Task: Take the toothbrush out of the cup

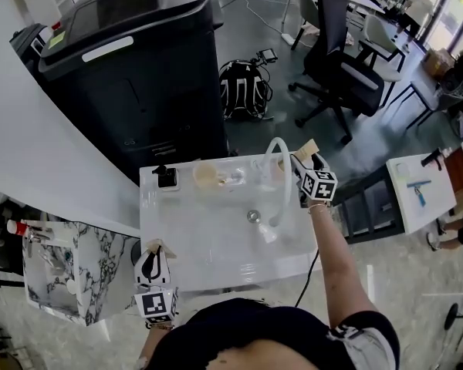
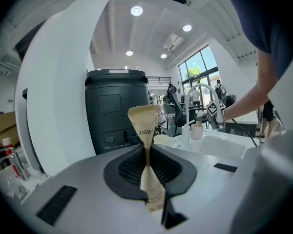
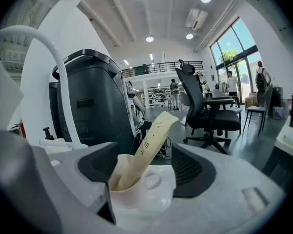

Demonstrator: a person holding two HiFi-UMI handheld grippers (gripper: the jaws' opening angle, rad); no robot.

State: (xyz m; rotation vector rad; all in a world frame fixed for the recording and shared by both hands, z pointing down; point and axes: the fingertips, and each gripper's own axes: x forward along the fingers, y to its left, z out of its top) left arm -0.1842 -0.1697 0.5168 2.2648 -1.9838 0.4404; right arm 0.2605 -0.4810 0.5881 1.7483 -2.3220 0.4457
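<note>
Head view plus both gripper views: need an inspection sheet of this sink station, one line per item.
Surface: glossy white sink counter, basin bare.
Job's things: pale handled cup holds a tan paper-wrapped toothbrush leaning right; not yet taken out.
Clutter: black pump bottle, beige second cup, white curved tap.
Grippers: left claw shut on a second tan paper-wrapped toothbrush; right claw open, the cup between its jaws.
Cables: thin black cable hanging by the counter's right edge.
Surroundings: large black machine, black office chair, black backpack on the floor.
</note>
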